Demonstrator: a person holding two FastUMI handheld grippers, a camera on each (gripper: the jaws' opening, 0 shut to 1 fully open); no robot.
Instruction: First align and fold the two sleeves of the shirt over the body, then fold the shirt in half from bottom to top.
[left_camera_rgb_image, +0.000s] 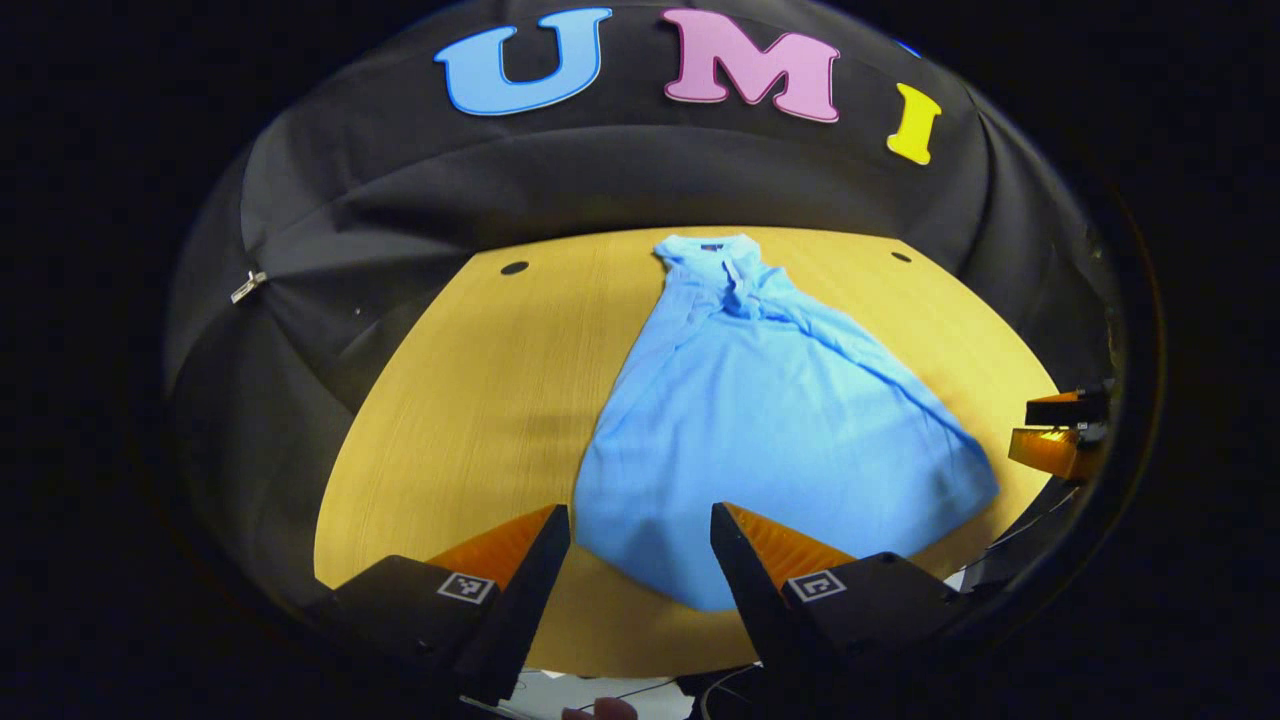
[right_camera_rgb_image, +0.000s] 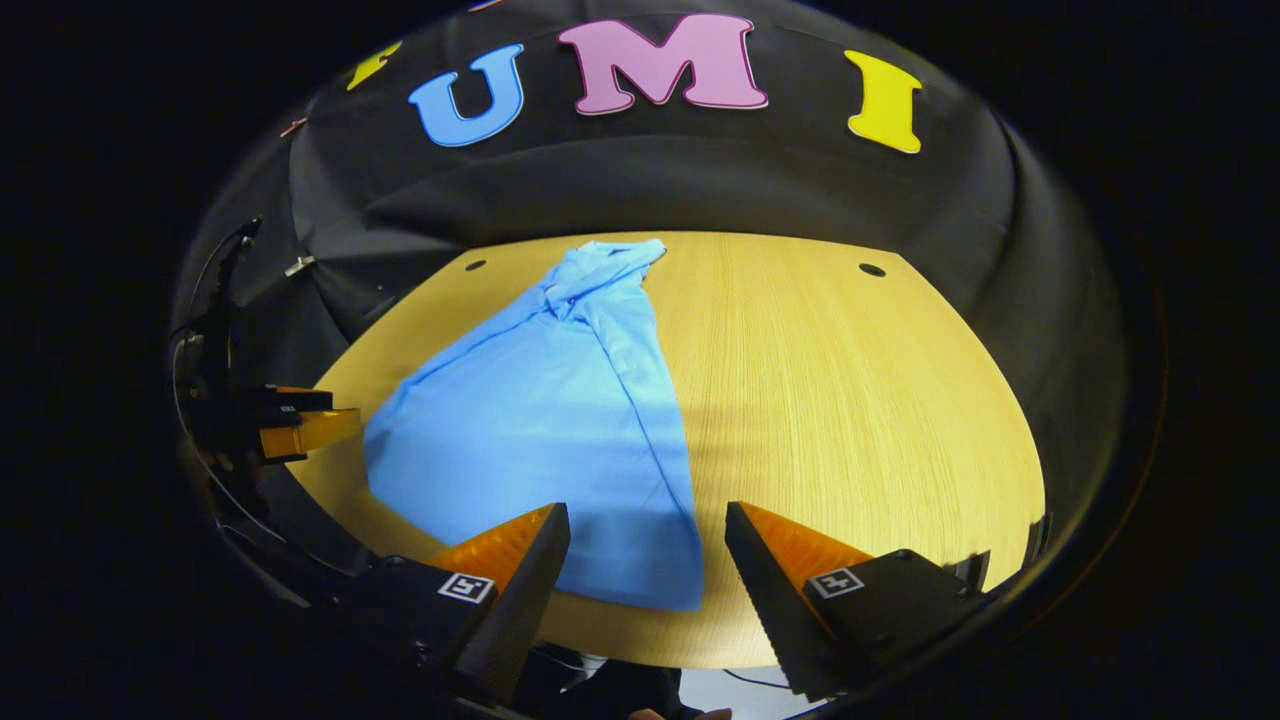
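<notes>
Grippers, two: left gripper (left_camera_rgb_image: 640, 520) and right gripper (right_camera_rgb_image: 648, 520) both hover with jaws spread wide, grasping nothing. Shirt (left_camera_rgb_image: 760, 420), one, lies flat on table (left_camera_rgb_image: 470, 400), its hem just beyond the fingertips.

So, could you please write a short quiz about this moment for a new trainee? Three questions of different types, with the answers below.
1. True or false: the sleeves of the shirt are already folded over its body.
2. Multiple choice: the left tongs are (A) shut on the hem, (B) open above the hem, (C) shut on the collar.
3. Short answer: which end of the shirt lies nearest the right tongs?

Key
1. True: the shirt lies narrow on the table, with no sleeve sticking out.
2. B.
3. The bottom hem; the collar points to the far wall.
</notes>
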